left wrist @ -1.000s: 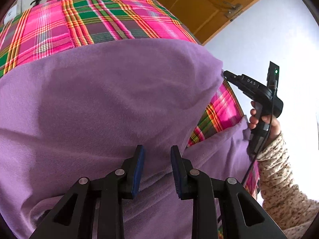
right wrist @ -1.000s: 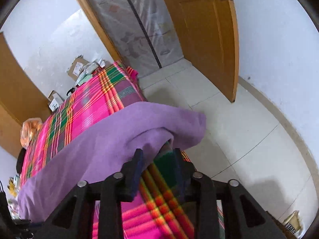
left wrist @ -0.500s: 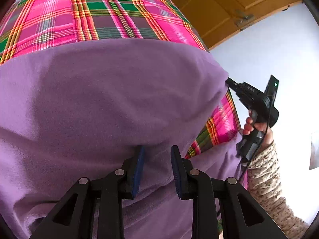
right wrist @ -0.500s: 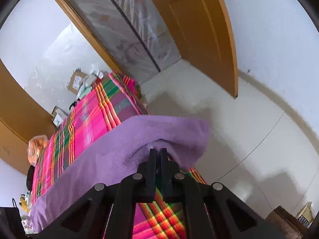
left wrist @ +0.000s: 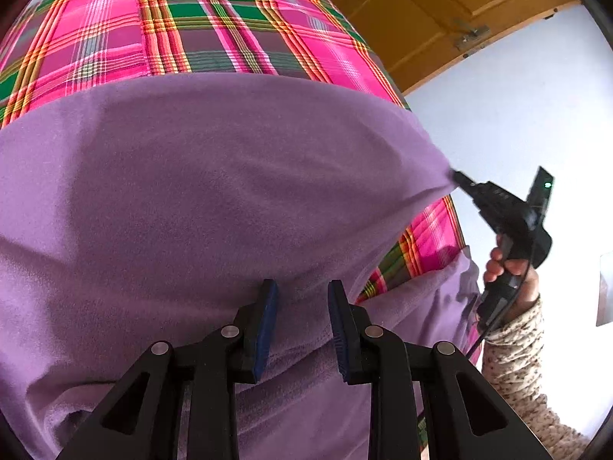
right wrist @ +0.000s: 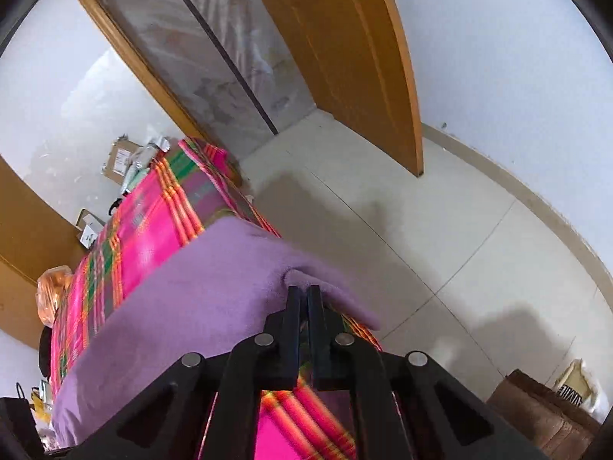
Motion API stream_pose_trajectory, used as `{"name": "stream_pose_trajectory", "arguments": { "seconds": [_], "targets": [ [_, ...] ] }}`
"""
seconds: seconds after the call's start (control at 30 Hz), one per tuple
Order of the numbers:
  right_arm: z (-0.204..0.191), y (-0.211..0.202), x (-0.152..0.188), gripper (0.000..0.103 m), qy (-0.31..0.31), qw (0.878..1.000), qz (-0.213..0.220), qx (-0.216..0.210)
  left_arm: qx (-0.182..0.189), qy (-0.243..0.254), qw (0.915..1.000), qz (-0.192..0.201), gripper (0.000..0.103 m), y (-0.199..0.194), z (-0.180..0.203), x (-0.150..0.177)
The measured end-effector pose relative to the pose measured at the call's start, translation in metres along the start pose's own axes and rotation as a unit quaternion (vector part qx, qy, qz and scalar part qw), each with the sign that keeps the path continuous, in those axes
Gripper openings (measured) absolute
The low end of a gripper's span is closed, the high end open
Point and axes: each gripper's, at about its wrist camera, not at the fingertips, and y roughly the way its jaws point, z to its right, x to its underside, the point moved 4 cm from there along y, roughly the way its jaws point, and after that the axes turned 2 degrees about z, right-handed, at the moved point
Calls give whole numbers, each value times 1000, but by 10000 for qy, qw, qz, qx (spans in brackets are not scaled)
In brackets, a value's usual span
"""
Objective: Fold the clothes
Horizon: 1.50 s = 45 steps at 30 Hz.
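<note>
A purple fleece cloth (left wrist: 230, 191) is spread over a bed with a pink and green plaid sheet (left wrist: 230, 30). My left gripper (left wrist: 300, 287) stands with its blue pads apart; flat purple cloth lies between and under them, and I see no pinch. My right gripper (right wrist: 304, 289) has its jaws nearly together on the cloth's corner (right wrist: 306, 276) and they are opening slightly, with the cloth still between them. In the left wrist view the right gripper (left wrist: 456, 174) pulls that corner taut at the bed's right side, held by a hand (left wrist: 509, 268).
The plaid sheet (right wrist: 153, 222) ends at the bed's edge, with pale tiled floor (right wrist: 421, 249) beyond it. A wooden door (right wrist: 356, 57) stands open ahead. Cardboard boxes (right wrist: 118, 159) lie past the bed's far end, and a brown box (right wrist: 536, 414) sits at lower right.
The right gripper's jaws closed on the purple cloth's corner and drew it outward, so the cloth now stretches taut. The left gripper stayed in place with the same gap and rolled slightly.
</note>
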Motion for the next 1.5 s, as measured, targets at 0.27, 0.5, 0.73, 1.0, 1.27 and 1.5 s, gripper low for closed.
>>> {"name": "stream_pose_trajectory", "arguments": {
  "seconds": [0.27, 0.5, 0.73, 1.0, 1.27, 1.5],
  "targets": [
    [26, -33, 13, 8, -142, 9996, 130, 187, 47, -68, 10000, -3, 28, -3, -3, 3],
    [39, -63, 42, 28, -504, 9987, 8, -85, 72, 124, 9998, 148, 28, -16, 10, 13],
    [49, -64, 68, 41, -357, 9986, -286, -252, 60, 55, 9994, 348, 28, -39, 12, 34],
    [50, -84, 77, 43, -441, 9987, 191, 191, -220, -199, 9976, 627, 28, -50, 4, 62],
    [60, -79, 79, 45, -79, 9997, 209, -117, -181, -254, 9961, 826, 28, -53, 9, 79],
    [51, -81, 76, 18, -249, 9990, 291, -222, -239, -389, 9964, 720, 28, -38, 4, 82]
  ]
}}
